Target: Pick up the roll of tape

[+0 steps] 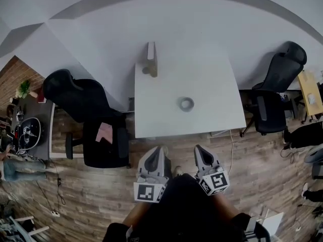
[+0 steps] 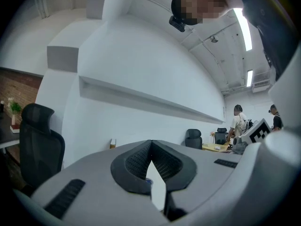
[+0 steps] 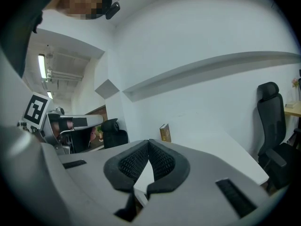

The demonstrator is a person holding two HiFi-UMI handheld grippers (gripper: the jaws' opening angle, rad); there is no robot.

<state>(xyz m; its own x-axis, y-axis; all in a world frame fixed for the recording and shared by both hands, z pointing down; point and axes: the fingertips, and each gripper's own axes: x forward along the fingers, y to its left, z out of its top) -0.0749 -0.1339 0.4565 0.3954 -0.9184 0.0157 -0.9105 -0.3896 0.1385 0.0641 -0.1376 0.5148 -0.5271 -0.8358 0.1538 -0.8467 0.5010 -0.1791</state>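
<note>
The roll of tape [image 1: 186,104], a grey ring, lies flat near the middle of the white table [image 1: 212,74]. Both grippers are held side by side off the table's near edge, over the wooden floor, pointing toward it. My left gripper [image 1: 162,149] has its jaws closed tip to tip with nothing between them, as its own view also shows [image 2: 150,144]. My right gripper [image 1: 198,148] is likewise shut and empty [image 3: 149,142]. The tape is well ahead of both grippers and does not show clearly in either gripper view.
A book [image 1: 151,59] stands upright at the table's far left edge, also seen as the book [image 3: 164,132] in the right gripper view. A black office chair [image 1: 96,120] with a pink cloth [image 1: 104,132] sits left of the table, another chair [image 1: 275,92] to its right.
</note>
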